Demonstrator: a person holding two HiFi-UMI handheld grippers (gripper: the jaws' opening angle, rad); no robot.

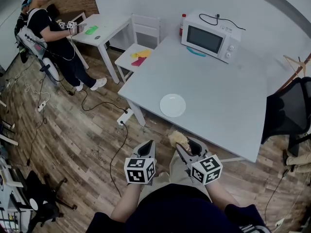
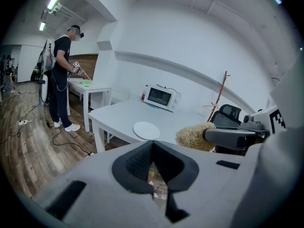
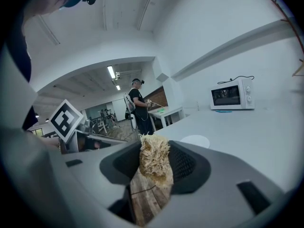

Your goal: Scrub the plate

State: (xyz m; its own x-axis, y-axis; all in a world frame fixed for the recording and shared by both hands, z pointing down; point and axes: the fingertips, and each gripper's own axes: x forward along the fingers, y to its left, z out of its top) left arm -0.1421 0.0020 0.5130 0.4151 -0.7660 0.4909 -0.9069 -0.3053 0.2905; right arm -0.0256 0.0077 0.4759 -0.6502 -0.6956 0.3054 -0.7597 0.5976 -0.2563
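Two grippers are being held short of the table (image 1: 228, 106). The left gripper (image 1: 147, 148) jaws are being pressed together, empty, and a scrubber (image 1: 178, 139) is being pinched by the right gripper (image 1: 183, 149). The plate (image 1: 173, 105) is lying untouched at twelve o'clock, so the approach is probably being made. Next, the scrubber is needing lowering onto it.

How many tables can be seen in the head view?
2. The large grey table, bearing the plate and microwave, stands ahead; a smaller white table stands far left, beside the standing person. Others may be hidden.
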